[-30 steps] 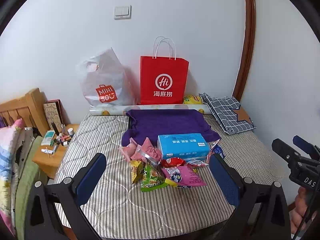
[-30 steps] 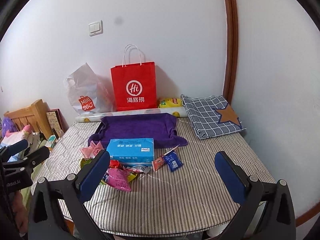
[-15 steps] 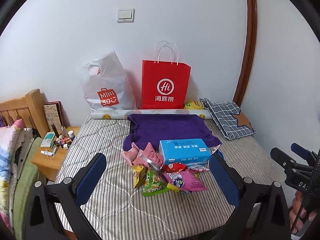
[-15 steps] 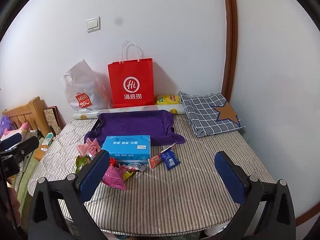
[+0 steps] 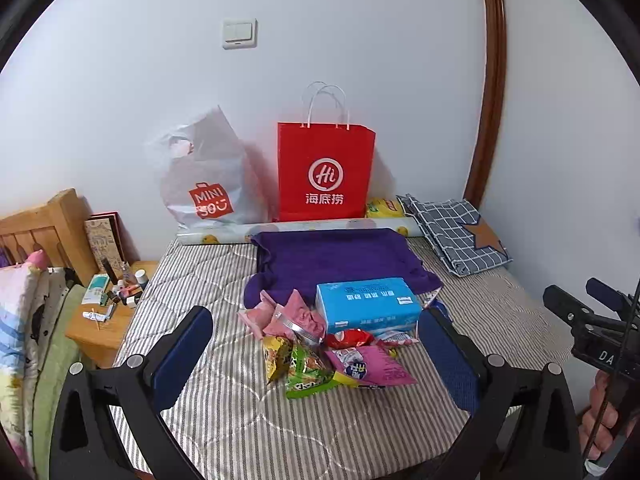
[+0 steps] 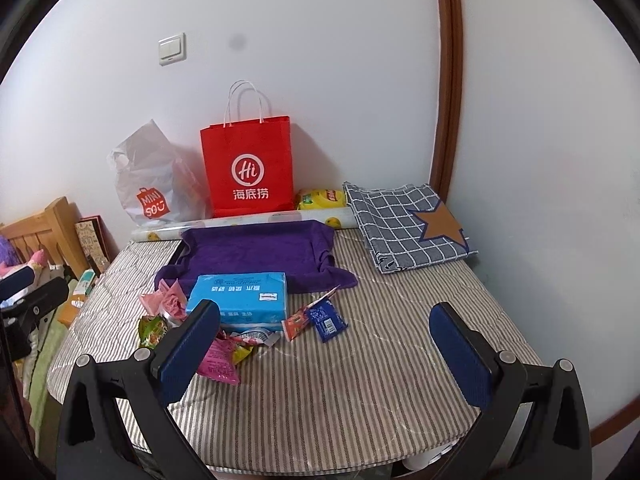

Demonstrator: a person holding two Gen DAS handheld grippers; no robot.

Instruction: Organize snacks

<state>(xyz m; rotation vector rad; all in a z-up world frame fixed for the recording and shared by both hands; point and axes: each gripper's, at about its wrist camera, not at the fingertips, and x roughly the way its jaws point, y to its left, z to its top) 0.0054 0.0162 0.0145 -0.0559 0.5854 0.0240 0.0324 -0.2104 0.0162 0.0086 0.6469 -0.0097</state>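
Observation:
Several snack packets lie in a loose heap on the striped table: a green packet (image 5: 306,372), a magenta packet (image 5: 370,366), pink packets (image 5: 286,314) and a red one (image 5: 348,338). A small red sachet (image 6: 297,322) and a blue sachet (image 6: 328,322) lie to the right of a blue tissue box (image 5: 366,304) (image 6: 240,296). Behind it sits a tray draped in purple cloth (image 5: 340,258) (image 6: 256,248). My left gripper (image 5: 316,360) is open, held back from the heap. My right gripper (image 6: 324,354) is open and empty near the front edge.
A red paper bag (image 5: 326,172) and a white plastic bag (image 5: 204,176) lean on the wall behind a wrapped roll (image 5: 304,226). A folded checked cloth (image 6: 408,228) lies back right. A cluttered wooden nightstand (image 5: 106,316) and bed are left.
Both grippers have drawn back and up a little, so the table and snacks look slightly smaller and lower. Nothing on the table has moved.

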